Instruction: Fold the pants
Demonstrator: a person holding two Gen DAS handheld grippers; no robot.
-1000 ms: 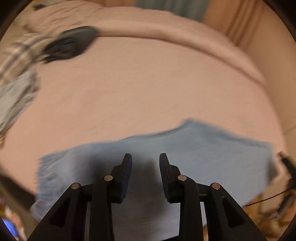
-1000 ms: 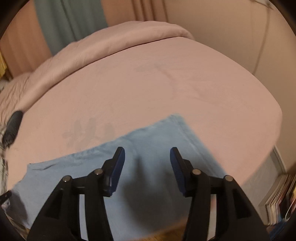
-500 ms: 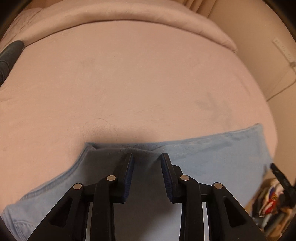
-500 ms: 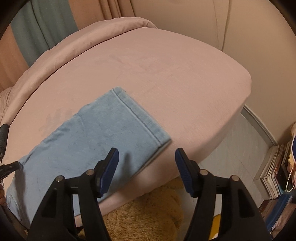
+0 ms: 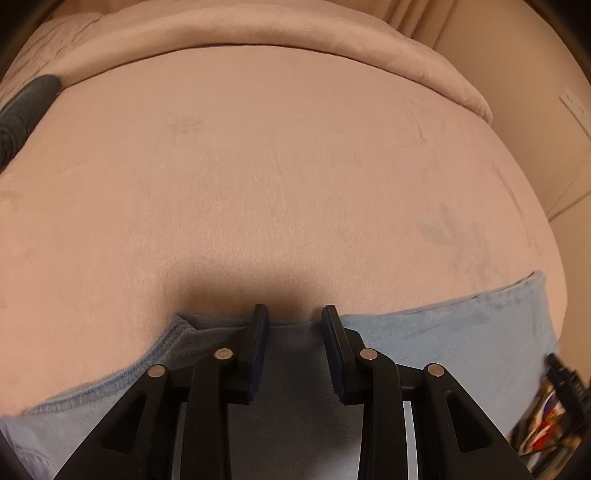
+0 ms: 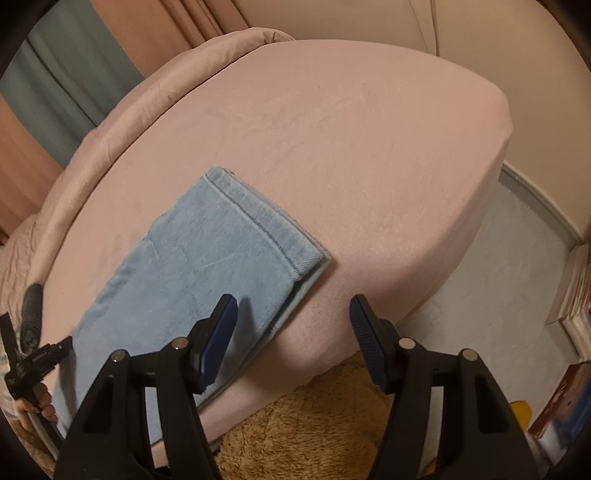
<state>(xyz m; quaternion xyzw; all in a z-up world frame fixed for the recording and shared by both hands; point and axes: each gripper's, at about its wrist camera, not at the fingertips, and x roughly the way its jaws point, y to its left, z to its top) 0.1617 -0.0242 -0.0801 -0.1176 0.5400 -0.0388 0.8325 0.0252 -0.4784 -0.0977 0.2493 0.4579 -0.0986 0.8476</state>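
Light blue denim pants (image 6: 207, 258) lie flat along the near edge of a pink bed (image 6: 332, 129), legs laid together, hem end (image 6: 266, 218) toward the bed's middle. My right gripper (image 6: 293, 306) is open and empty, hovering over the near corner of the hem end. In the left wrist view the pants (image 5: 443, 339) run across the bottom. My left gripper (image 5: 293, 314) is open, its jaws straddling the far edge of the pants, close above the cloth. The left gripper also shows at the left edge of the right wrist view (image 6: 37, 362).
A folded pink duvet (image 5: 258, 33) lies at the head of the bed. A dark garment (image 5: 26, 107) sits at the far left. A tan shaggy rug (image 6: 314, 424) lies on the floor below the bed edge. Books (image 6: 576, 295) are stacked at the right.
My left gripper has swung right and lower, to the far edge of the pants. My right gripper has moved right to the hem end, pulled back, and opened wider.
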